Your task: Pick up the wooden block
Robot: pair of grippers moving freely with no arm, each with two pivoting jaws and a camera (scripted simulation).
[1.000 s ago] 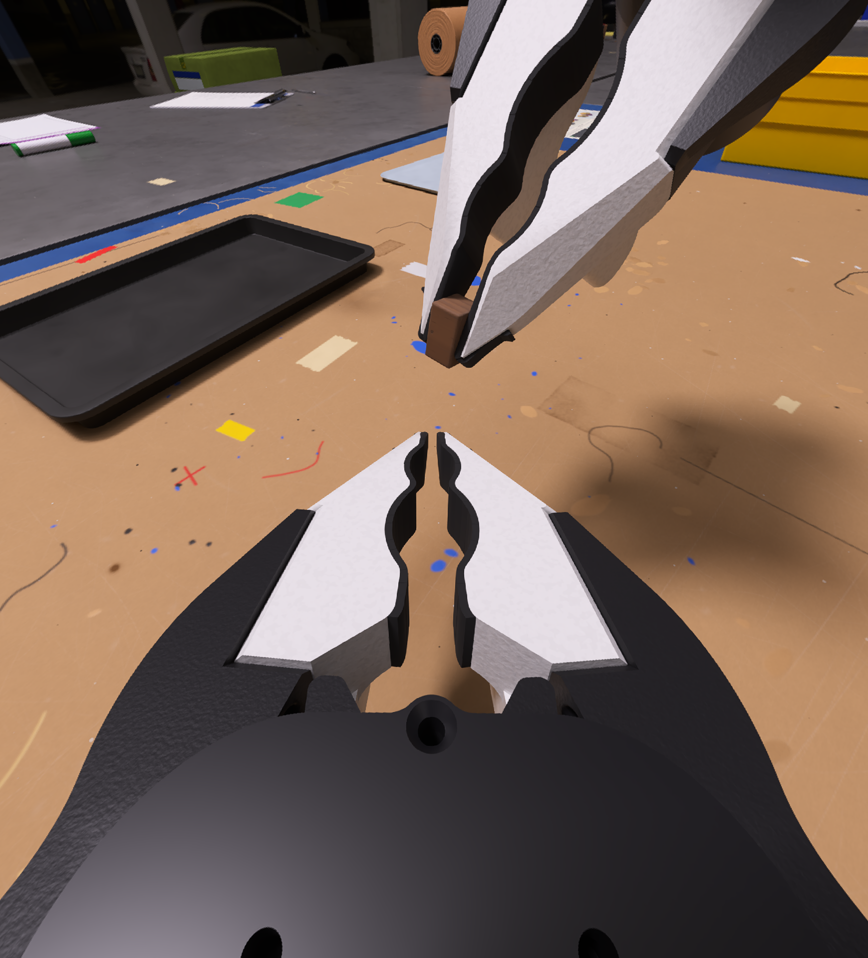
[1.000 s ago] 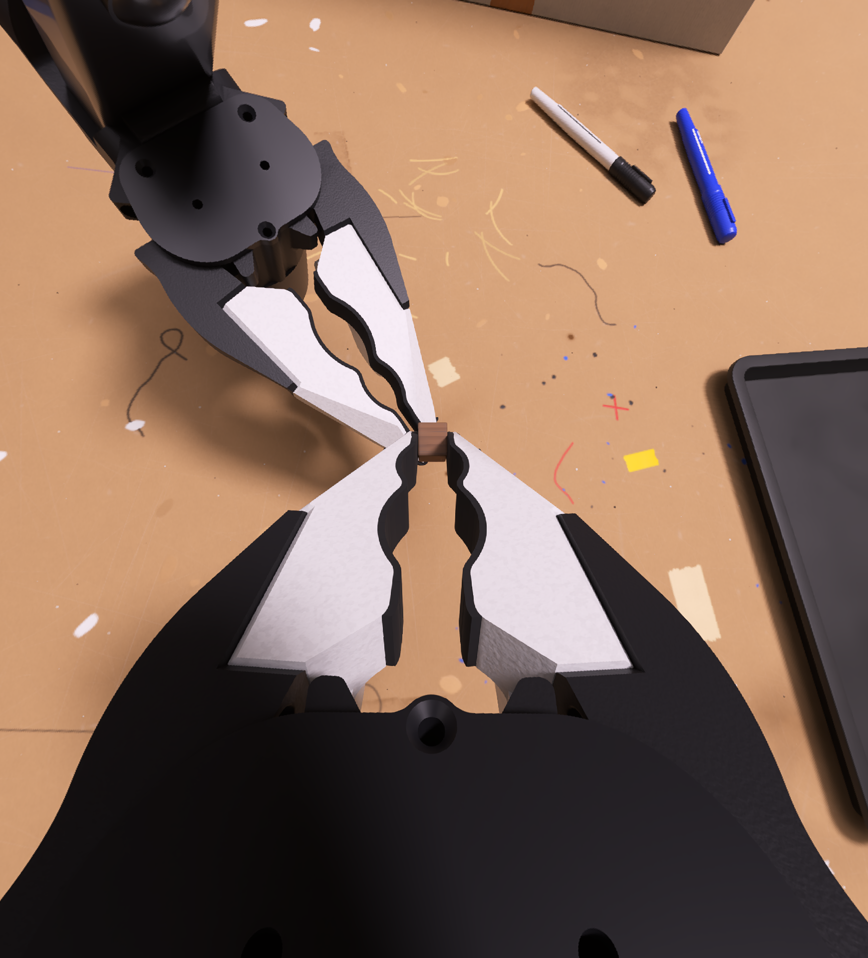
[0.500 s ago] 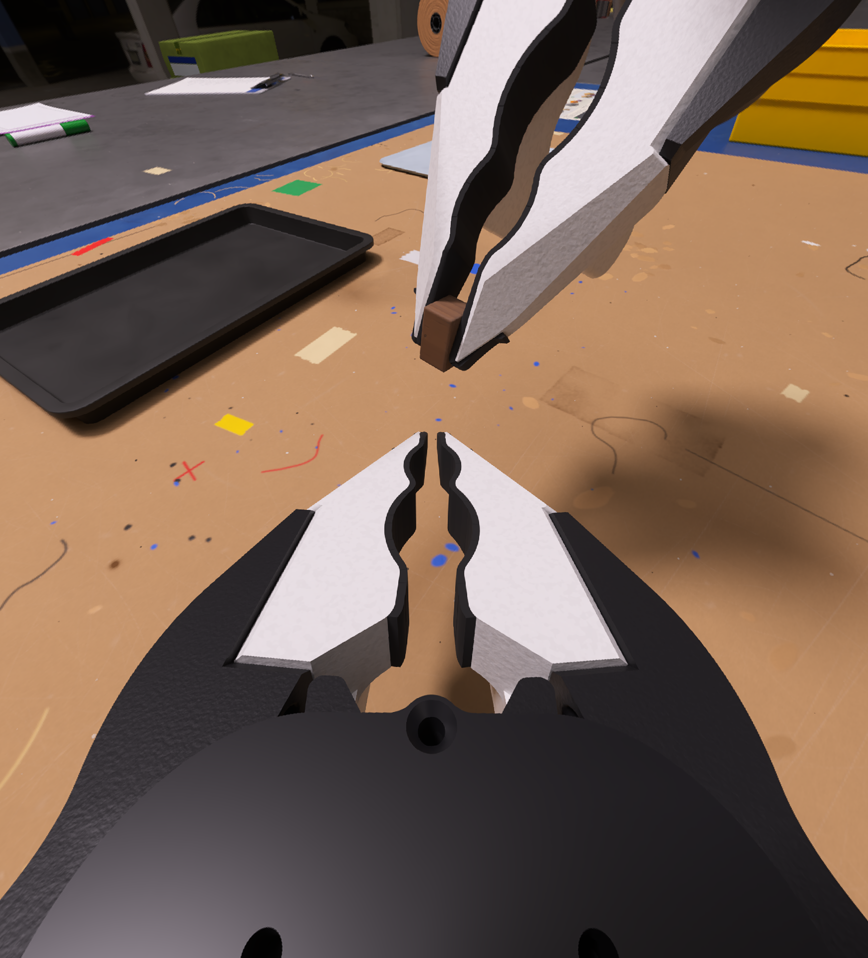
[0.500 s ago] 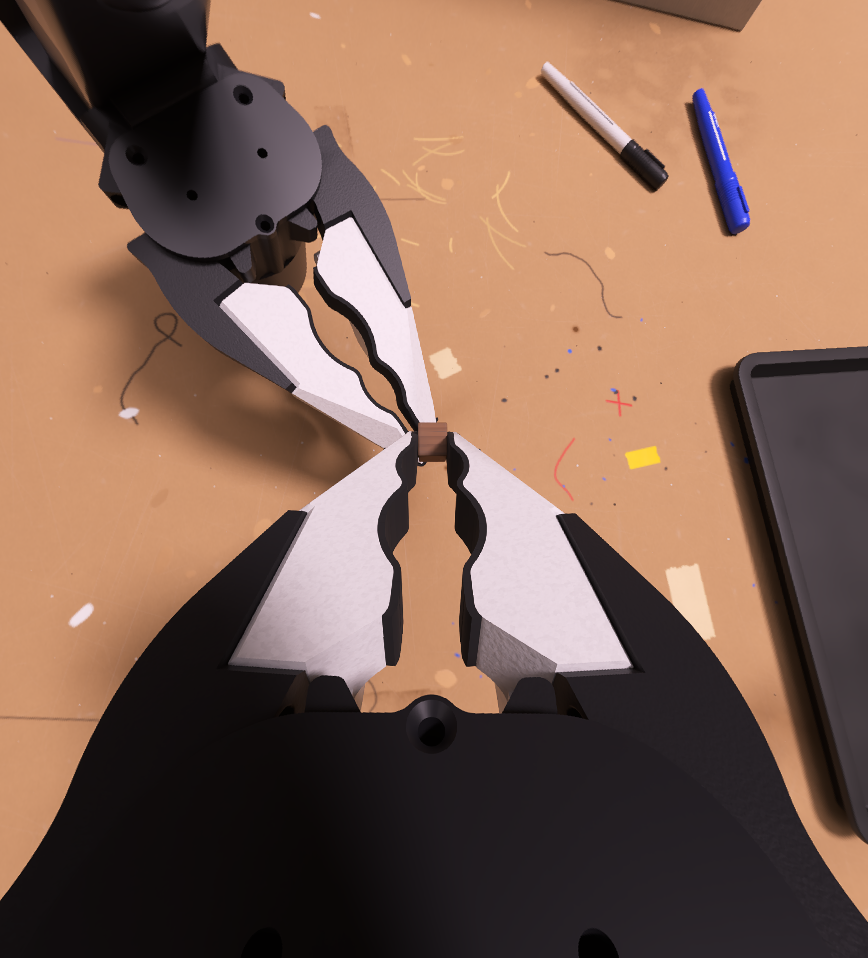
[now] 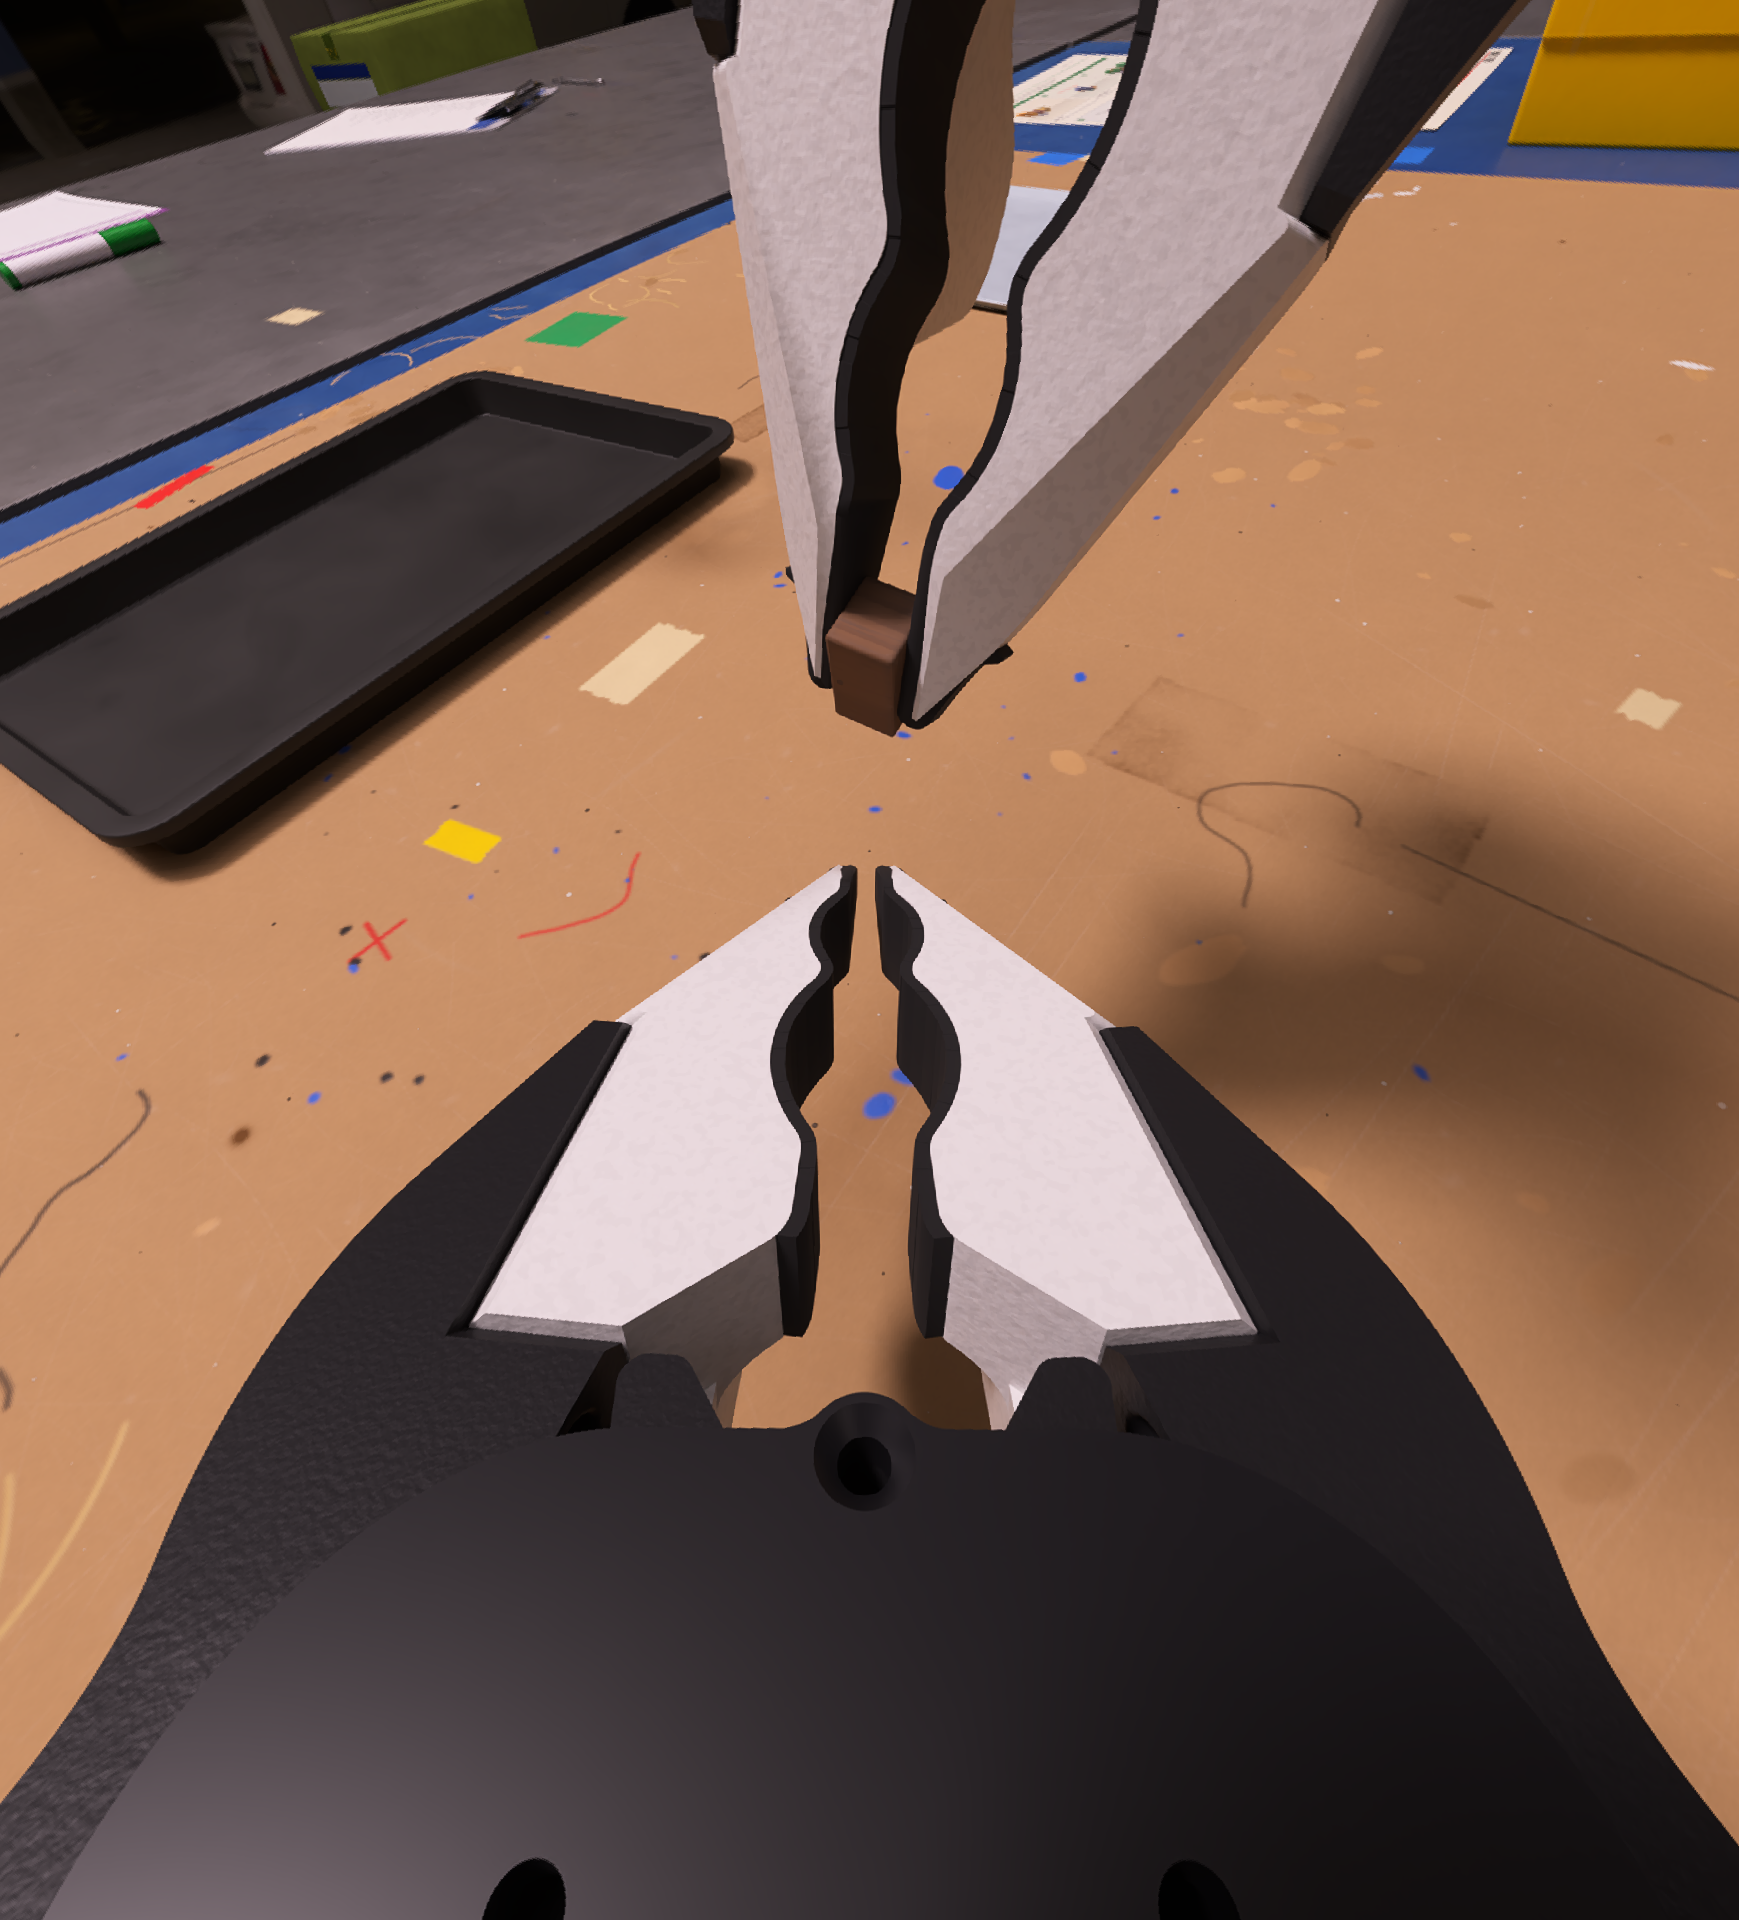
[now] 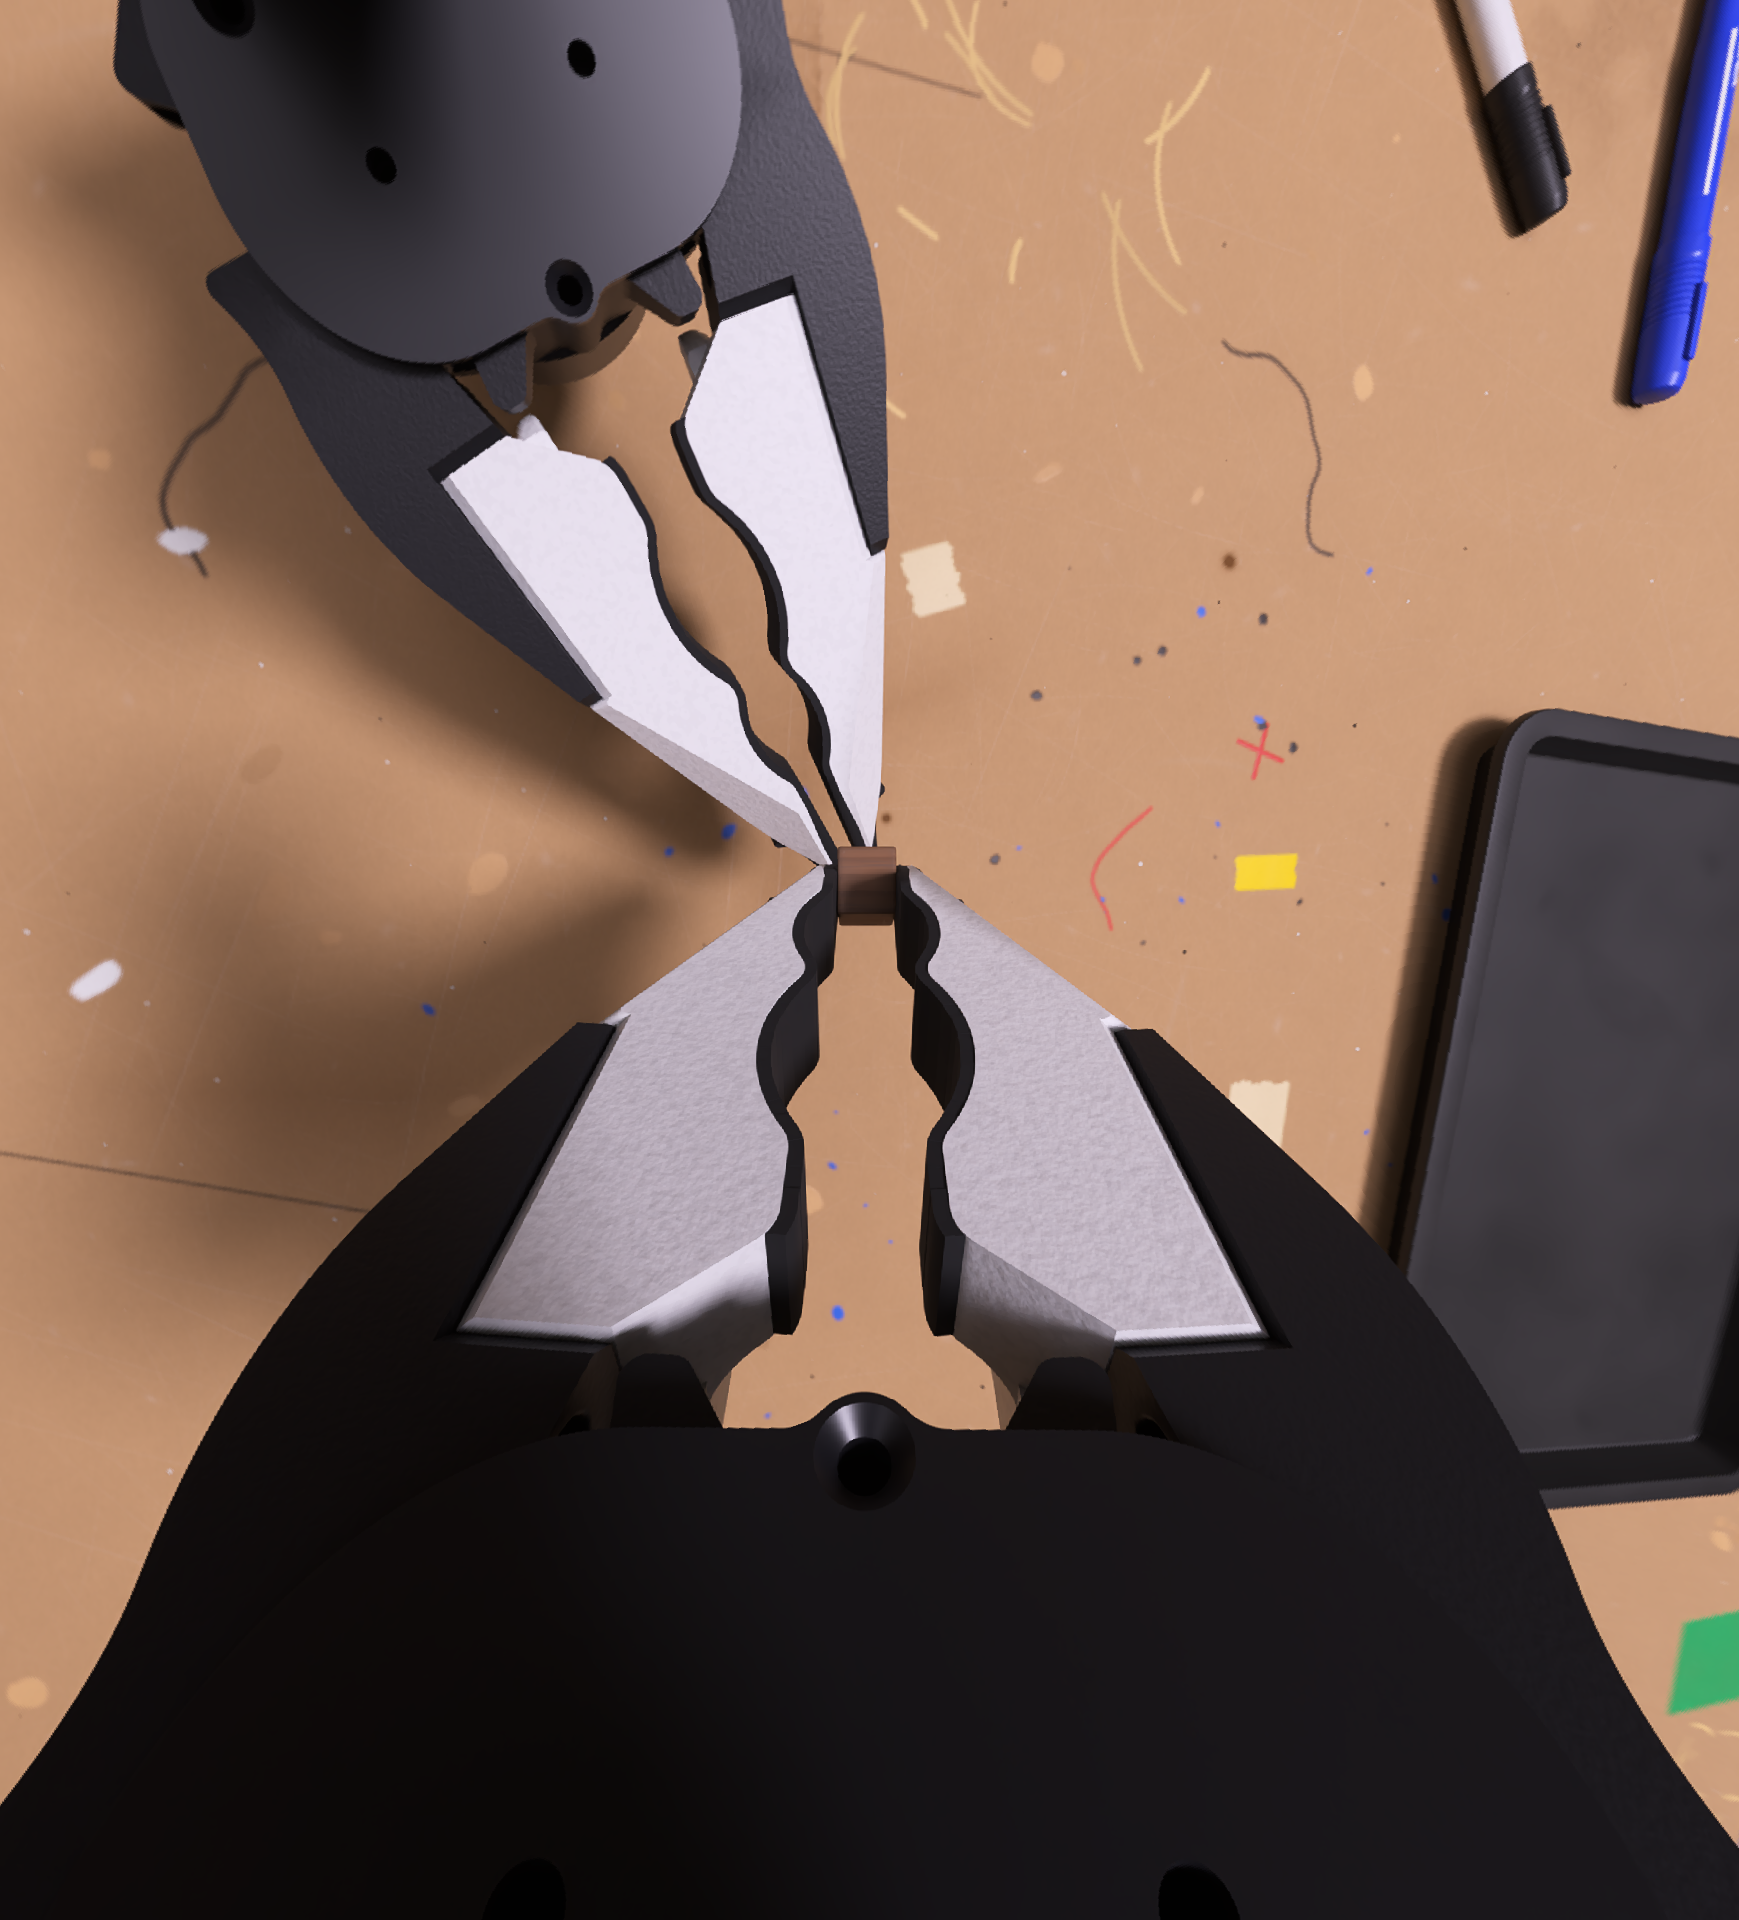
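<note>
The small brown wooden block (image 5: 870, 665) is pinched between the fingertips of my right gripper (image 5: 867, 681), which comes down from above in the left wrist view and holds the block clear of the tan table. In the right wrist view the block (image 6: 866, 885) sits at the tips of my right gripper (image 6: 866, 896). My left gripper (image 5: 865, 881) is shut and empty, low over the table, its tips pointing at the block a short way off. It also shows in the right wrist view (image 6: 849, 840), tips almost meeting the block.
A black tray (image 5: 325, 582) lies on the table to the left, also seen in the right wrist view (image 6: 1623, 1091). A black-capped white marker (image 6: 1514, 114) and a blue marker (image 6: 1691, 197) lie farther off. A yellow box (image 5: 1675, 73) stands at the back right.
My right gripper has risen with the block, lifting it farther off the table. The left gripper has stayed shut and in about the same place.
</note>
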